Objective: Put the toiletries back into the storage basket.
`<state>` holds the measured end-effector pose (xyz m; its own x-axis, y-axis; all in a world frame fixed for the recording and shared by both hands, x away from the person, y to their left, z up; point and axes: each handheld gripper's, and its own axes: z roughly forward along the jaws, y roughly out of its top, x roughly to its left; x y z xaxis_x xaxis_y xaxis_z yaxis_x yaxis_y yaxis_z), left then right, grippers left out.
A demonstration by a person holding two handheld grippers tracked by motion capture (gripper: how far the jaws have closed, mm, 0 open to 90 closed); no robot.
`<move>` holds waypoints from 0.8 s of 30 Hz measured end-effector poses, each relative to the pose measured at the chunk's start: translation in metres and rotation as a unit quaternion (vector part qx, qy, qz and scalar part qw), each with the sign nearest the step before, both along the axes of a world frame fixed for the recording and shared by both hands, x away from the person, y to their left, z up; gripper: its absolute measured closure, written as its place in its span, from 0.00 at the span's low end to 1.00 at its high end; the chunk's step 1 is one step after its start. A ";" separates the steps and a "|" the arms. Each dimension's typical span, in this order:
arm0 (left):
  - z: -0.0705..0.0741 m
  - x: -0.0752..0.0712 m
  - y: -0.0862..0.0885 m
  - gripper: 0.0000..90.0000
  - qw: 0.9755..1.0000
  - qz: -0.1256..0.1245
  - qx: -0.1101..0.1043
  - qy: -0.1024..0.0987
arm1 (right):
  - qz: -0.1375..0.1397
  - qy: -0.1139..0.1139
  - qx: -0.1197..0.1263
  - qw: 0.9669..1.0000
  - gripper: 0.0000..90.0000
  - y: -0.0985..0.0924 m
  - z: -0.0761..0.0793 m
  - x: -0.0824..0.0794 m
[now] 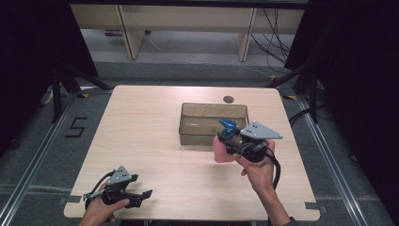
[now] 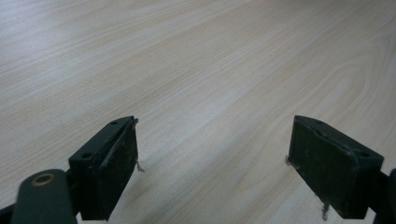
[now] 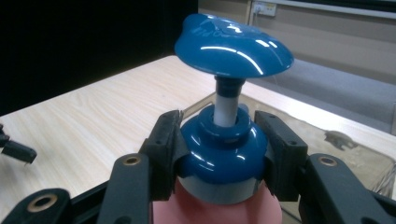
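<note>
Right gripper (image 3: pixel 222 154) jaws clamp pink pump bottle's (image 1: pixel 222 149) blue collar by clear bin (image 1: pixel 188 123); left gripper (image 2: pixel 212 163) jaws wide open, empty, at counter's (image 1: pixel 155 141) near-left corner.

Your right gripper (image 3: pixel 223 156) clamps both jaws on the blue collar of a pink pump bottle (image 3: pixel 224 154), its blue pump head (image 3: pixel 233 44) up at twelve o'clock. The clear bin (image 3: pixel 355 154) lies toward three o'clock on the wooden table (image 3: pixel 88 116).

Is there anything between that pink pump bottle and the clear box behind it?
Nothing visible stands between them. The right gripper holds the pink bottle by its blue collar, just in front of the clear box, whose near wall is the one edge to clear.
</note>
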<state>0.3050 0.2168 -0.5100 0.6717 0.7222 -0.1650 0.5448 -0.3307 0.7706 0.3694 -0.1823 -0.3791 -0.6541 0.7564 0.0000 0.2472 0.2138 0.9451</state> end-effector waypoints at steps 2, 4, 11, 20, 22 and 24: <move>0.000 0.000 0.000 0.17 1.000 0.000 0.001 0.000 | -0.003 -0.004 -0.009 1.000 0.59 -0.002 0.004 0.002; 0.000 0.000 0.000 0.17 1.000 -0.002 0.003 -0.001 | -0.002 -0.001 -0.001 1.000 0.59 -0.001 0.004 0.003; -0.001 0.000 -0.001 0.17 1.000 0.002 -0.003 -0.005 | -0.023 -0.010 -0.002 1.000 0.59 -0.006 0.014 0.015; 0.000 0.001 0.001 0.17 1.000 -0.001 0.005 -0.001 | -0.038 -0.016 0.012 0.999 0.59 -0.015 0.022 0.029; 0.000 0.000 0.000 0.17 1.000 -0.002 0.003 0.000 | -0.053 -0.012 0.010 0.998 0.59 -0.019 0.023 0.031; 0.000 0.000 0.000 0.17 1.000 -0.001 0.001 -0.002 | -0.058 -0.008 0.016 0.998 0.59 -0.022 0.023 0.034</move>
<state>0.3047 0.2170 -0.5102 0.6741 0.7211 -0.1597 0.5403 -0.3341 0.7723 0.4033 -0.2041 -0.3557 -0.5623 0.8268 0.0159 0.2539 0.1543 0.9548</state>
